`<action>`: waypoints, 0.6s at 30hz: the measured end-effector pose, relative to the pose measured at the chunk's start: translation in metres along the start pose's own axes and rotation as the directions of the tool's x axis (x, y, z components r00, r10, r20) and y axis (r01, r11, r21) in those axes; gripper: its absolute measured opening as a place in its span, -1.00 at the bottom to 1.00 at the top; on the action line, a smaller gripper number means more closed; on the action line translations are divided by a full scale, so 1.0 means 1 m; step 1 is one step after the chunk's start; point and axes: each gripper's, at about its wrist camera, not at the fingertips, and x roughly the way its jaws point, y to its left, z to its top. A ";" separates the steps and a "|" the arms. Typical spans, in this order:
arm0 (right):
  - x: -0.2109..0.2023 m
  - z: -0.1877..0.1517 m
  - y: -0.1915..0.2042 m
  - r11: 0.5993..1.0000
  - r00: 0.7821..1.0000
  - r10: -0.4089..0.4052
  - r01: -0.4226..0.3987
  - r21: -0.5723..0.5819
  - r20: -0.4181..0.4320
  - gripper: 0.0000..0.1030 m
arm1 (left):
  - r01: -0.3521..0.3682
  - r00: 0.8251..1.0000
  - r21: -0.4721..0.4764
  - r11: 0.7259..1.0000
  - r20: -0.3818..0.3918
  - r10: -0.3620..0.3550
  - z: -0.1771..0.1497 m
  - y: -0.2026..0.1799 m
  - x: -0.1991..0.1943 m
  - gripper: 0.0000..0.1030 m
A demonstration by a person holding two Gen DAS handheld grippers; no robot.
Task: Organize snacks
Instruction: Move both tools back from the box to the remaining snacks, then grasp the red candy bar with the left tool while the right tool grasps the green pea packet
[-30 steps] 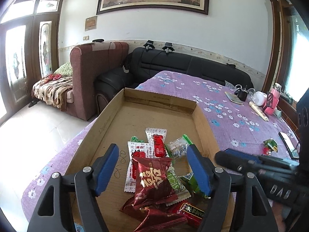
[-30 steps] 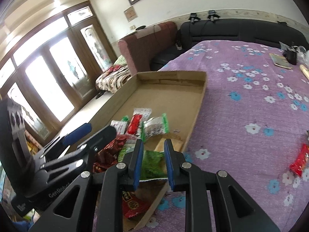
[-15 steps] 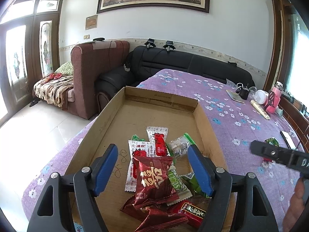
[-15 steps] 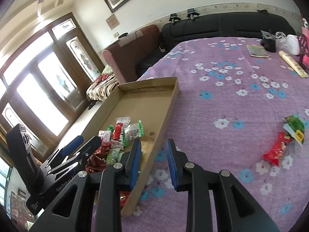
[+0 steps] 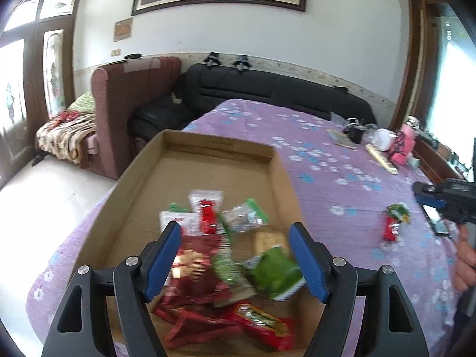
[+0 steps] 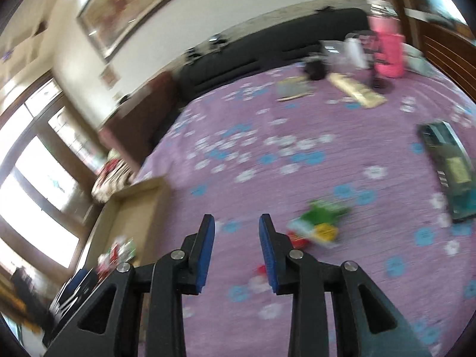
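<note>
Now right gripper (image 6: 236, 248), empty, jaws just opening, aims at loose snacks (image 6: 318, 223) on cloth (image 6: 267, 154); left gripper (image 5: 235, 263) open over box (image 5: 281, 178), waiting.

The left gripper (image 5: 235, 253) points forward and downward, its blue-padded jaws spread wide with nothing pressed between them. The right gripper (image 6: 236, 232) also tilts downward; its jaws have just been opening and stand partly apart, gripping nothing. In the left wrist view the right gripper shows at the far edge, a hand (image 5: 465, 260) below it.
</note>
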 end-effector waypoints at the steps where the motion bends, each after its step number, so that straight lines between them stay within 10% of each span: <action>1: 0.002 0.004 -0.013 0.999 1.000 -0.019 0.019 0.031 0.001 -0.29 | 0.011 1.000 0.007 1.000 0.000 -0.011 0.002 -0.005 -0.002 0.52; 6: 0.022 0.008 -0.061 0.987 0.998 -0.010 0.020 0.160 -0.063 -0.23 | 0.147 0.988 0.082 0.986 -0.063 -0.143 0.021 -0.055 -0.007 0.59; 11: 0.021 0.009 -0.083 0.968 0.996 0.039 -0.019 0.249 -0.077 -0.23 | 0.380 0.899 0.147 0.913 -0.290 -0.328 0.026 -0.138 0.031 0.72; 13: 0.019 0.008 -0.090 0.961 0.996 0.048 -0.027 0.275 -0.070 -0.22 | 0.410 0.874 0.185 0.893 -0.358 -0.328 0.022 -0.175 0.056 0.72; 18: 0.021 0.008 -0.103 0.938 0.995 0.074 -0.045 0.344 -0.070 -0.20 | 0.369 0.878 0.274 0.888 -0.416 -0.237 0.010 -0.229 0.103 0.72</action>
